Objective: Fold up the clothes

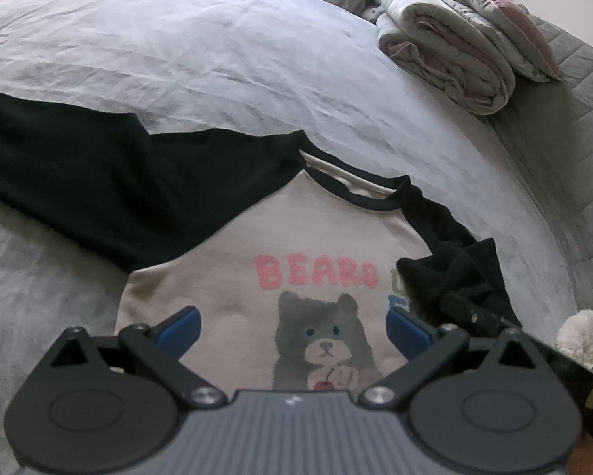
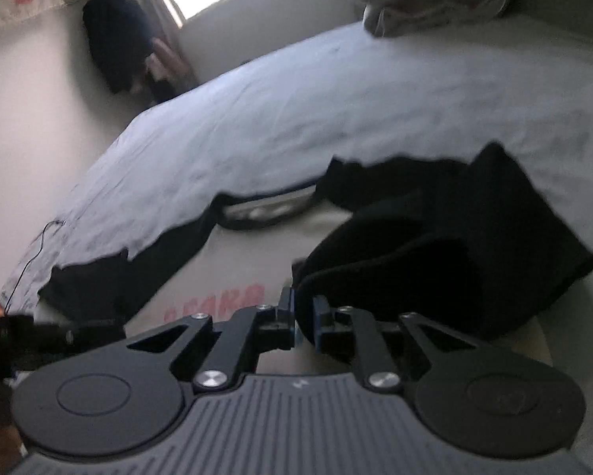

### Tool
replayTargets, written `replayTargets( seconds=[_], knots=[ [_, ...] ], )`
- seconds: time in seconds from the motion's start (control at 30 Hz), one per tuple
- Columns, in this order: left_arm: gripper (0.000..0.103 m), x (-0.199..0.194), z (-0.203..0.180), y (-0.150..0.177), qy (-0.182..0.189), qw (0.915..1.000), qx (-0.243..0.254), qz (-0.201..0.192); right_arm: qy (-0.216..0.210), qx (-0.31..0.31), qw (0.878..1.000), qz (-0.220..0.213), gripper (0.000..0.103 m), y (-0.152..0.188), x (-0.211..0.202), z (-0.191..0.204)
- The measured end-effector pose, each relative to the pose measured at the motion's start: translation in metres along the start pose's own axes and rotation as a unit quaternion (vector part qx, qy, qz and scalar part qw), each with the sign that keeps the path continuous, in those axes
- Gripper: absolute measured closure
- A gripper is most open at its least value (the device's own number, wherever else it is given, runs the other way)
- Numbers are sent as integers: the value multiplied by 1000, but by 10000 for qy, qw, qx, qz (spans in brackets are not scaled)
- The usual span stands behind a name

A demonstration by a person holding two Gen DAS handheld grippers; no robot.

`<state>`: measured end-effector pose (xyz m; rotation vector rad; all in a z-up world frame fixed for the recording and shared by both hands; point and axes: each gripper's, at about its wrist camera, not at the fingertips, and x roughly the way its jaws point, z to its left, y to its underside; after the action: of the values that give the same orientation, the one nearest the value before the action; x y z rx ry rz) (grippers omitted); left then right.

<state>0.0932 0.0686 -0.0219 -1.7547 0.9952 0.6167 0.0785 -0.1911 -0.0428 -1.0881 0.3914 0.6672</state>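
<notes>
- A cream sweatshirt [image 1: 233,277] with black raglan sleeves lies face up on the bed [image 1: 177,59], its pink "BEARS" lettering [image 1: 316,273] and grey bear print [image 1: 324,340] showing.
- The left gripper [image 1: 292,332] hovers over the bear, jaws spread wide and released, nothing between them.
- The right gripper [image 2: 304,316] has its jaws nearly together with the cuff end of the right sleeve [image 2: 434,261] between the blue pads (whether they still pinch it I cannot tell).
- That sleeve is bunched and doubled over onto the chest beside the lettering.
- The other sleeve [image 1: 78,166] stretches out flat across the sheet.
- A folded duvet [image 1: 446,55] and a pillow [image 1: 506,19] sit at the far end of the bed.
</notes>
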Motion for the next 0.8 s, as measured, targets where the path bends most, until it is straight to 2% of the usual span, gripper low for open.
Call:
replayTargets(
  seconds=[0.03, 0.07, 0.1, 0.13, 0.2, 0.3, 0.4, 0.6, 0.8],
  knots=[
    [3, 1, 0, 1, -10, 10000, 16, 3, -49, 32, 10000, 16, 76, 2, -1, -3],
    [3, 2, -1, 2, -14, 10000, 20, -1, -38, 140, 9999, -11, 59, 3, -3, -8],
    [4, 3, 0, 3, -11, 10000, -2, -25, 7, 289, 9996, -63, 55, 1, -5, -13],
    [6, 4, 0, 3, 17, 10000, -46, -71, 15, 383, 9992, -100, 55, 0, -8, -16],
    [18, 6, 3, 3, 220, 9994, -230, -152, -18, 437, 9989, -166, 55, -1, -11, -18],
    [19, 12, 9, 2, 511, 9970, -553, -184, 35, 497, 9983, -308, 54, -7, -13, -26],
    [18, 18, 13, 2, 648, 9951, -739, -84, 36, 658, 9971, -373, 54, -10, -8, -35],
    [16, 26, 22, 4, 974, 9888, -1122, 127, -185, 1014, 9936, -461, 54, -10, -1, -46],
    [28, 29, 29, 6, 1415, 9792, -1451, 132, -626, 1138, 9897, -609, 54, -11, 3, -42]
  ],
)
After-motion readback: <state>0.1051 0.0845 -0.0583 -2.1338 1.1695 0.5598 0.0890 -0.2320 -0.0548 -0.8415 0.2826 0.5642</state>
